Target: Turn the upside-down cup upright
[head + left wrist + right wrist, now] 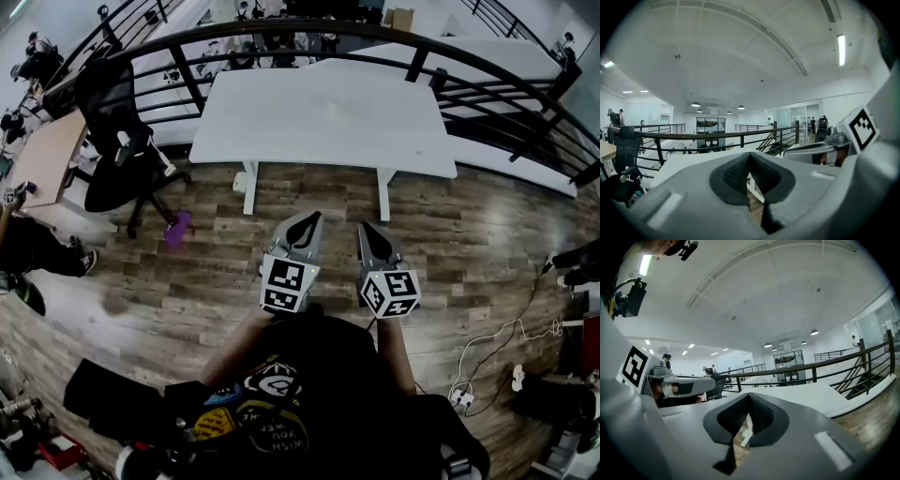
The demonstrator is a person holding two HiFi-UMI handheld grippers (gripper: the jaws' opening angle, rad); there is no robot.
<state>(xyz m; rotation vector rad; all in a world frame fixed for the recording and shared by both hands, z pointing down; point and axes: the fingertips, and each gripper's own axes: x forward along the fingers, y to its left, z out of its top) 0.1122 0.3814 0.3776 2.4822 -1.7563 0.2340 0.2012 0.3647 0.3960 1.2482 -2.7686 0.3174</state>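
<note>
No cup shows in any view. A bare white table (323,117) stands ahead of me on the wooden floor. My left gripper (306,222) and right gripper (367,232) are held side by side over the floor, short of the table's near edge, both pointing at it. Each is shut with nothing between its pads. In the left gripper view the left gripper (749,157) has its dark pads meeting, and the right gripper (811,152) shows beside it. In the right gripper view the right gripper (749,398) is likewise shut, with the white table (811,394) beyond it.
A black railing (281,33) curves behind the table. A black office chair (117,141) and a purple object (177,228) sit at the left, next to a wooden desk (47,155). Cables and a power strip (464,394) lie on the floor at the right.
</note>
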